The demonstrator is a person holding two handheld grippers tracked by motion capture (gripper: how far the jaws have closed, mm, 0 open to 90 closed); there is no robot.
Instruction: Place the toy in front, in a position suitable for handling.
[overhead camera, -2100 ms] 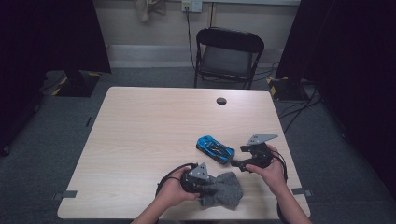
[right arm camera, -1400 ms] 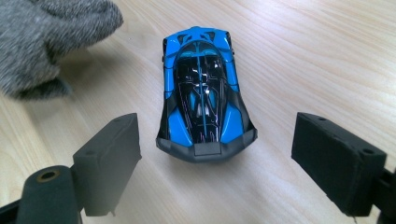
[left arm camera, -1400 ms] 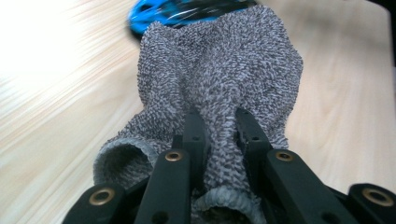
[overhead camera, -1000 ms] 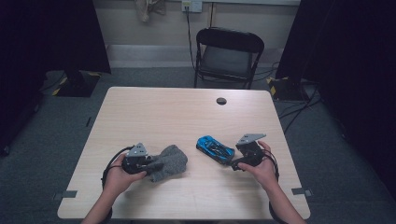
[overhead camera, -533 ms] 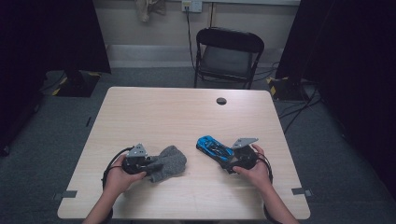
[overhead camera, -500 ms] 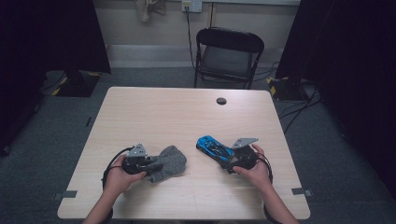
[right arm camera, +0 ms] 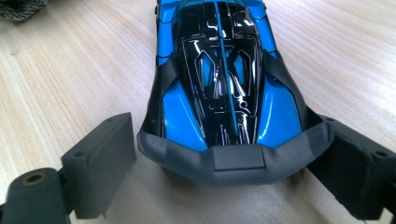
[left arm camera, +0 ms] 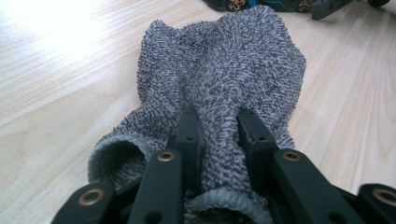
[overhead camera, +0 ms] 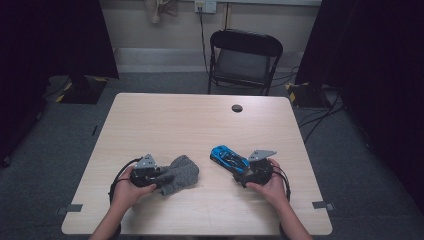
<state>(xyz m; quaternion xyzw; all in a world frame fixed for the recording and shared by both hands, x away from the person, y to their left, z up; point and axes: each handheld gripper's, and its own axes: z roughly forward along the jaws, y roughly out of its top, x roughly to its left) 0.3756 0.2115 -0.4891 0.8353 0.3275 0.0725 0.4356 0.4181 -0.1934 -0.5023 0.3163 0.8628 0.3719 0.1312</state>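
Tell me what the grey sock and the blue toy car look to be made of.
Grey sock: knitted terry fabric, matte, judging by its looped, fuzzy pile. Blue toy car: probably hard plastic, possibly painted metal; glossy, with sharp reflections on its black and blue body.

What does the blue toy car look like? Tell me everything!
The blue toy car is a shiny, plastic-looking sports car, bright blue with a glossy black middle panel, thin white lines and a grey end piece. It sits flat on its wheels on the wooden table, angled across its right side. The right tongs stand open, one jaw on each side of the grey end; the left jaw is clear of it, and whether the right one touches is unclear.
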